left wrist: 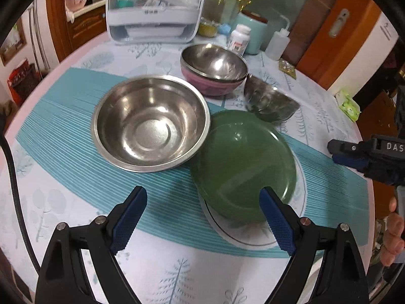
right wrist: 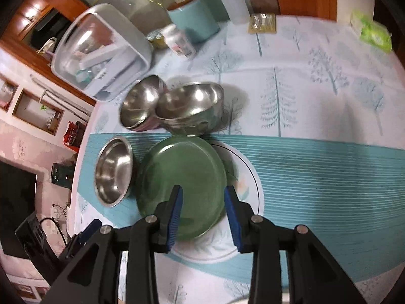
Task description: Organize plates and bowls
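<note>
Left tool (left wrist: pixel 203 217) tilted steeply down over the near bench edge, jaws spread wide, nothing between the blue pads. Right tool (right wrist: pixel 203 217) likewise pitched down, jaws part open and released, poised above the green plate (right wrist: pixel 182 190) without touching it. Green plate resting on a white patterned plate (right wrist: pixel 249 177), off-centre toward the large steel bowl (left wrist: pixel 152 126) just beside it. Farther back, a steel bowl nested in a pink bowl (left wrist: pixel 212 86), another steel bowl (left wrist: pixel 269 101) close by on its right. All on a round bench (right wrist: pixel 316 76) under a tree-print cloth with a teal striped mat (left wrist: pixel 63 139). Behind: clear storage box (left wrist: pixel 157 7), squeeze bottle (left wrist: pixel 278 40), wooden doors.
</note>
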Tool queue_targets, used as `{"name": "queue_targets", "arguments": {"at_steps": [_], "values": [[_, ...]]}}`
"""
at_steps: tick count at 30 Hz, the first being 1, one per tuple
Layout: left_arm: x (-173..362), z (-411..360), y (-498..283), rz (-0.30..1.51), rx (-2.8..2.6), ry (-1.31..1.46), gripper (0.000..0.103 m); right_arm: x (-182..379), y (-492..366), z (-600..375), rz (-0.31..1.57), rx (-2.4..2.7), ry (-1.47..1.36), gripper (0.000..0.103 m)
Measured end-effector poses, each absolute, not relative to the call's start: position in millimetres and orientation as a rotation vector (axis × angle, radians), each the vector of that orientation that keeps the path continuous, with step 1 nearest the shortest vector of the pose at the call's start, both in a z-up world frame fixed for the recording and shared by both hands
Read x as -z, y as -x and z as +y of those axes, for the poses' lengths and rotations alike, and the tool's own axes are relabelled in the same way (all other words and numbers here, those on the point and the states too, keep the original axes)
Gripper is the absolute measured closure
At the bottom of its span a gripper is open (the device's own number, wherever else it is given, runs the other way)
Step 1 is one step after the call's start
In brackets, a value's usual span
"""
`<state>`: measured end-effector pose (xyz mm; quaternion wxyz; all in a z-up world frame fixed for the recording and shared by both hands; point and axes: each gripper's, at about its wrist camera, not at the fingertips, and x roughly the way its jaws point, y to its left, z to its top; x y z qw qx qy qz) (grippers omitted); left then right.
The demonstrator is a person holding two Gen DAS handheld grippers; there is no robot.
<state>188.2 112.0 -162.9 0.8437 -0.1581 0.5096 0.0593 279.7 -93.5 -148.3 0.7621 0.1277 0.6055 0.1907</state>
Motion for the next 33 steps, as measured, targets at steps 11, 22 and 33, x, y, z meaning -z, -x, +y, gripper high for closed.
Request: {"name": "queue_targets", "arguments": {"at_steps": [11,22,33], "values": [[208.2,116.3,-214.4,1.157,-0.116,0.419,0.030,199.0,-297.2,-92.3,1.398,-0.413,-0.324,0.070],[228.0,119.8,-223.7,1.179,-0.112,0.494,0.044,220.9,-305.4,-84.8,1.424,-0.431,-0.305,0.089],[232.4,125.3,-236.4,1.180,-0.105,0.525,0.057,229.4,-299.9,-85.7,1.432,-0.464,-0.293,0.097]]}}
